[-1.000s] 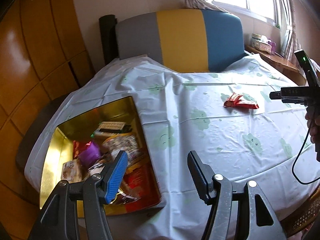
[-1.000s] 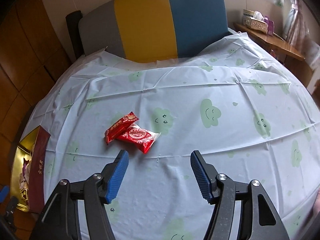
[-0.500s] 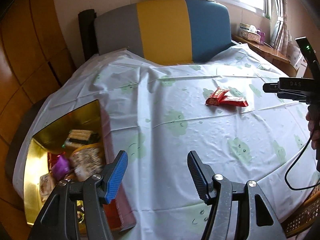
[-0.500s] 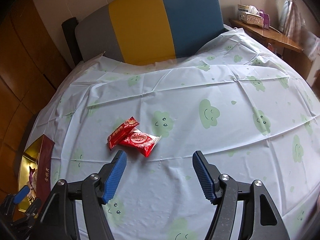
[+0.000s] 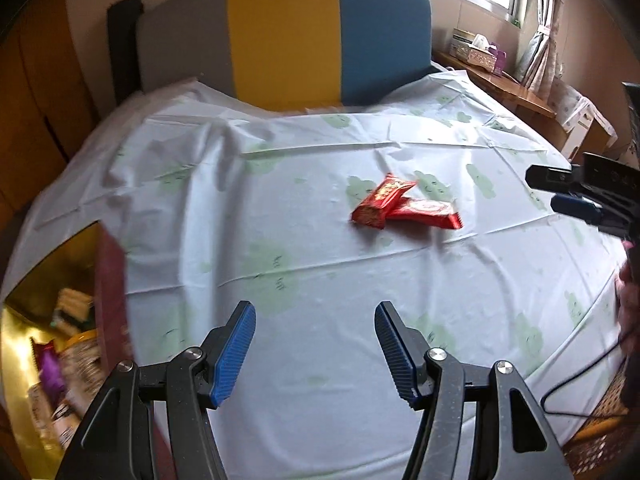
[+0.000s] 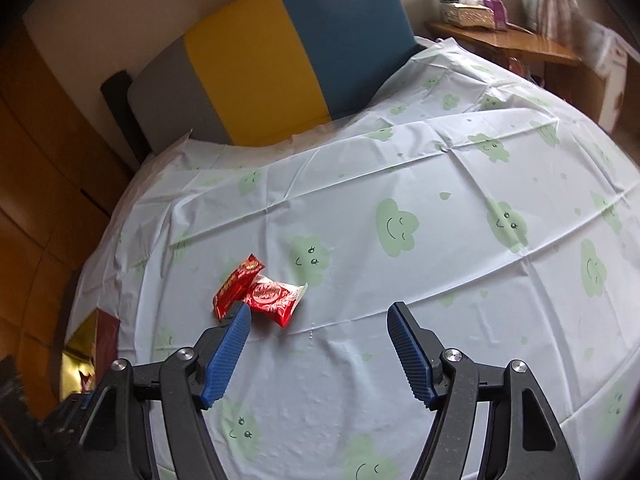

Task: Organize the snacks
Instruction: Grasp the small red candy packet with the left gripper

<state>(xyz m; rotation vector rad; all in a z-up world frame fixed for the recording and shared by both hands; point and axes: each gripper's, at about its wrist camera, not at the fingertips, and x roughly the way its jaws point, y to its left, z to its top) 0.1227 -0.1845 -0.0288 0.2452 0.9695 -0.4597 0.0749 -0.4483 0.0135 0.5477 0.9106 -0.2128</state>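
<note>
Two red snack packets lie overlapping on the cloud-print tablecloth: a long one [image 5: 382, 199] [image 6: 237, 282] on top of a flatter one [image 5: 426, 214] [image 6: 275, 295]. A gold box [image 5: 24, 332] [image 6: 80, 354] with a dark red side holds several snacks at the table's left edge. My left gripper [image 5: 314, 340] is open and empty, above bare cloth between box and packets. My right gripper [image 6: 320, 340] is open and empty; its left finger [image 6: 230, 344] sits just in front of the packets. It also shows at the right of the left wrist view [image 5: 576, 200].
A grey, yellow and blue chair back [image 5: 280, 36] [image 6: 280, 60] stands behind the table. A wooden shelf [image 5: 500, 80] [image 6: 500, 40] with a tissue box is at the far right. A black cable [image 5: 580, 376] hangs at the table's right edge.
My left gripper has swung right, away from the box toward the red packets. My right gripper has moved closer to the packets. Both stay open.
</note>
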